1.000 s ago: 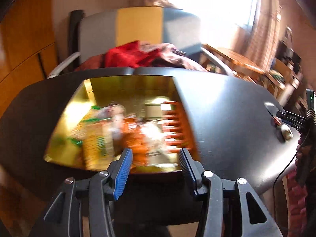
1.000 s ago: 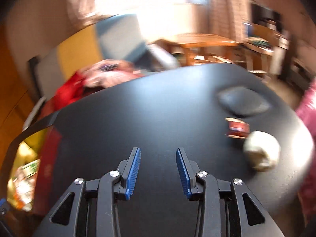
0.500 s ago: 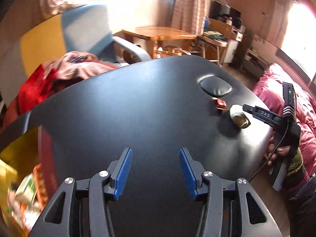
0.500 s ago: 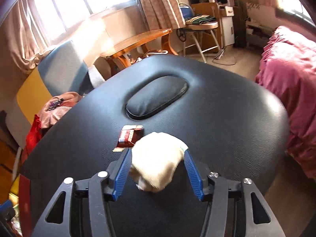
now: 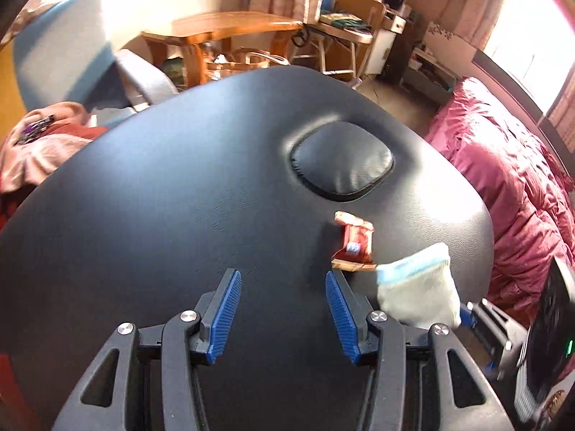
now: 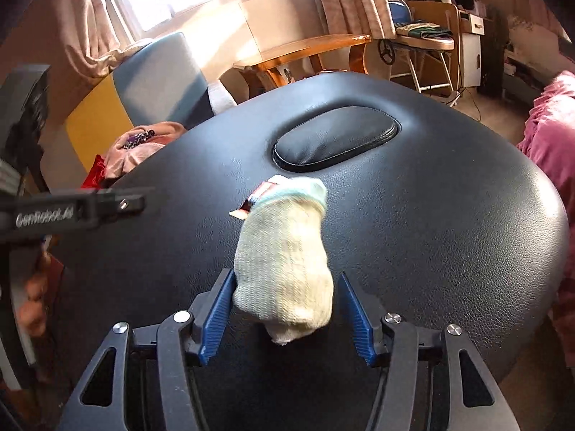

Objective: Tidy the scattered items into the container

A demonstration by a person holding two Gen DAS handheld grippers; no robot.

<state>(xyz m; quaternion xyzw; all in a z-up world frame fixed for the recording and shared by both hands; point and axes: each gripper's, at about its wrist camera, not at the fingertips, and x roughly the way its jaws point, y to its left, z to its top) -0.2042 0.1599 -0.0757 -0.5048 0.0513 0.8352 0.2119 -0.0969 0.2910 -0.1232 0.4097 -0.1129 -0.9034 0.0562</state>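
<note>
A cream sock with a pale blue cuff (image 6: 284, 258) lies on the black padded table (image 5: 179, 197), between the fingers of my right gripper (image 6: 285, 274). Its jaws are closing: the left pad touches the sock, the right pad stands a little off it. A small red snack wrapper (image 5: 354, 242) lies just beyond the sock, its edge peeking past the cuff (image 6: 260, 194). My left gripper (image 5: 281, 274) hovers open and empty above the table, the wrapper just ahead and to the right of its right fingertip. The container is out of view.
An oval cushion inset (image 5: 341, 165) sits in the table beyond the wrapper. Pink bedding (image 5: 503, 179) lies past the table's right edge. A chair with heaped clothes (image 6: 136, 147) stands at the far left, and a wooden table (image 5: 222, 32) behind it.
My left gripper swung right, away from the gold container of snacks, to the wrapper. My right gripper came forward and down, widened, and now has the sock between its fingers.
</note>
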